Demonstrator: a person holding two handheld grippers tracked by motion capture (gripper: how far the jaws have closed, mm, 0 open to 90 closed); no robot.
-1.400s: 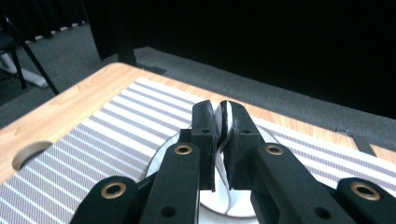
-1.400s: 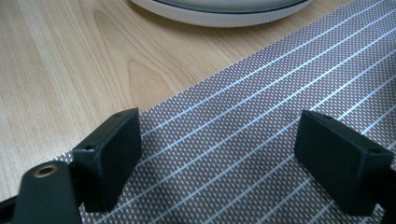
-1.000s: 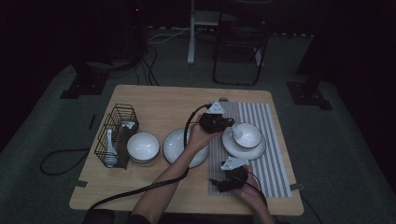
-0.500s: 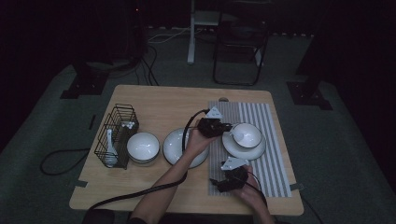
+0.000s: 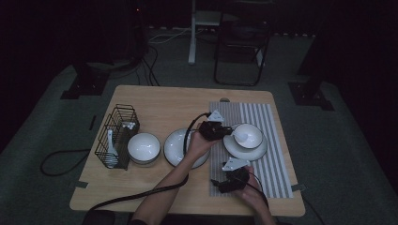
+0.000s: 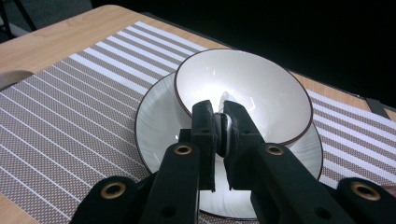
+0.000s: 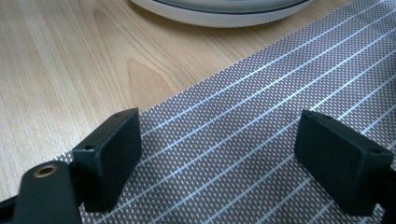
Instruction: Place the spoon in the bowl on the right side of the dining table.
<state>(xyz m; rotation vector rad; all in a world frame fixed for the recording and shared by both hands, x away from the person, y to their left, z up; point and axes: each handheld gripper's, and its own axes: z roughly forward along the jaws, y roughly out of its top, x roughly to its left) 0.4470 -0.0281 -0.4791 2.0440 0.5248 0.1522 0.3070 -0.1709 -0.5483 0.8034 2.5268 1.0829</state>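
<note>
Over the bowl [image 6: 243, 93] your left gripper [image 6: 220, 133] pinches a white spoon [image 6: 223, 135]; your right gripper [image 7: 224, 158] rests spread on the striped mat [image 7: 261, 116].

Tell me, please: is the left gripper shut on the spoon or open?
Shut on the spoon. The left gripper clamps the white spoon handle between its jaws, over the bowl on the plate.
</note>
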